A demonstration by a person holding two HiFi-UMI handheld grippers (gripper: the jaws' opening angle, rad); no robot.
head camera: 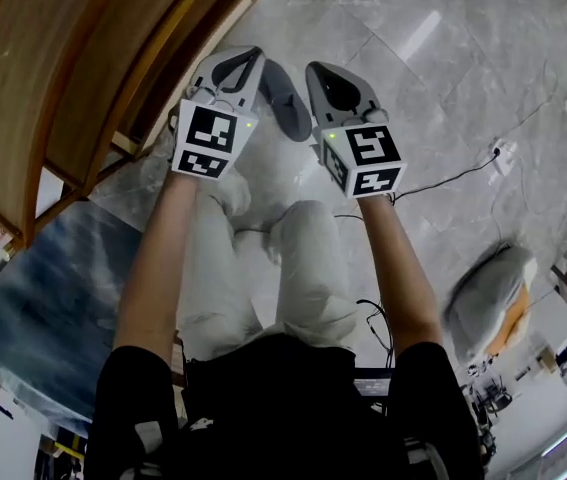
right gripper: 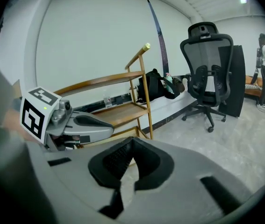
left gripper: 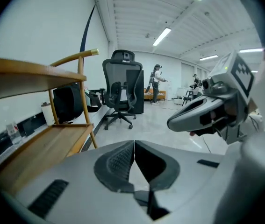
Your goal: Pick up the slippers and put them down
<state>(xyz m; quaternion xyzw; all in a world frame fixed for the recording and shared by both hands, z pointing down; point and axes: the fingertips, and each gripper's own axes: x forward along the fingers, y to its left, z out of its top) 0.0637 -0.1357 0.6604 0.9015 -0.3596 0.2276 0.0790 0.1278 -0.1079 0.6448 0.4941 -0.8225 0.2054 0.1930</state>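
One dark grey slipper (head camera: pixel 285 100) lies on the pale floor, far below and between the tips of both grippers. I see no second slipper. My left gripper (head camera: pixel 244 58) is held high in the air beside the wooden rack; in the left gripper view its pads (left gripper: pixel 123 160) meet at the tip with nothing between them, so it is shut. My right gripper (head camera: pixel 323 72) hangs level with it on the right. Its pads (right gripper: pixel 118 160) also touch, shut and empty. Each gripper shows in the other's view: the right gripper (left gripper: pixel 181 121) and the left gripper (right gripper: pixel 108 129).
A wooden shelf rack (head camera: pixel 93 68) stands close on the left. A black office chair (left gripper: pixel 120 92) is further into the room, with a person (left gripper: pixel 156 80) far behind it. A cable (head camera: pixel 453 178) and a grey bag (head camera: pixel 488 288) lie on the floor at right.
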